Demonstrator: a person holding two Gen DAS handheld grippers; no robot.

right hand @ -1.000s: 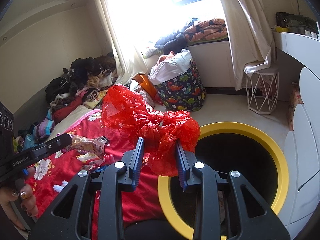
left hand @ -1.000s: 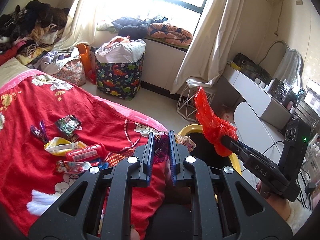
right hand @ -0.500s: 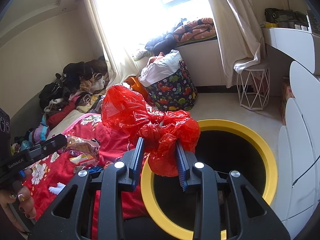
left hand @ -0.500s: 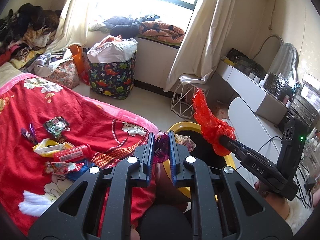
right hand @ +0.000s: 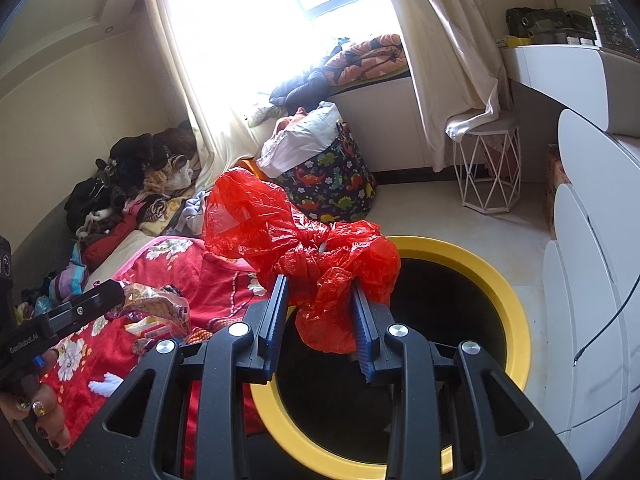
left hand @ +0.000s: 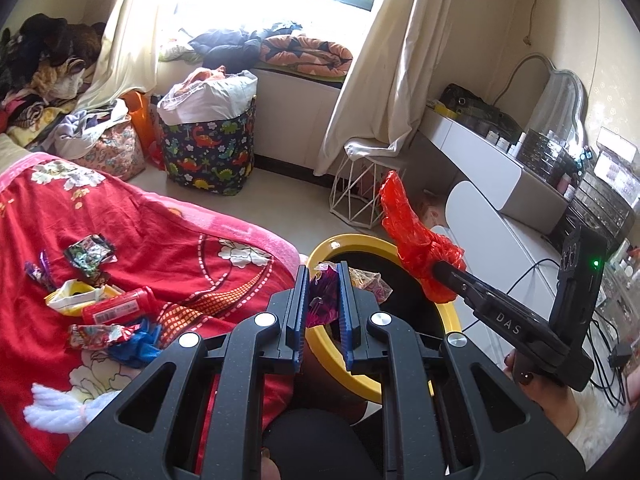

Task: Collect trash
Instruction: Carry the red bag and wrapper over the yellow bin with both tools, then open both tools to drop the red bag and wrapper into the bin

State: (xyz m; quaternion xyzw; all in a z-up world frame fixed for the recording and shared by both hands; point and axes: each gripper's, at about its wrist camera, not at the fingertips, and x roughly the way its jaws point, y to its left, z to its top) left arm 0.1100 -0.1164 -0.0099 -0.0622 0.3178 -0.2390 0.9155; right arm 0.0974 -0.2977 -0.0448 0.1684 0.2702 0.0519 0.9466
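My left gripper (left hand: 323,280) is shut on a crinkled snack wrapper (left hand: 326,290) at the near rim of the yellow-rimmed black bin (left hand: 332,244), which stands beside the bed. In the right wrist view my right gripper (right hand: 318,292) is shut on a crumpled red plastic bag (right hand: 304,248), held above the bin (right hand: 516,304). That bag (left hand: 416,240) also shows in the left wrist view, over the bin's far side. The left gripper (right hand: 116,294) with its wrapper (right hand: 160,306) appears at the left of the right wrist view. More wrappers and a red tube (left hand: 116,306) lie on the red floral bedspread (left hand: 160,236).
A dinosaur-print laundry basket (left hand: 210,148) stands on the floor by the window. A white wire stool (left hand: 360,192) sits under the curtain. White rounded drawers (right hand: 584,280) and a cluttered dresser line the right side. Clothes are piled at the bed's far end (left hand: 40,60).
Both grippers have moved toward the bin with their loads; the bin's opening now shows larger under each of them. Neither grip has changed.
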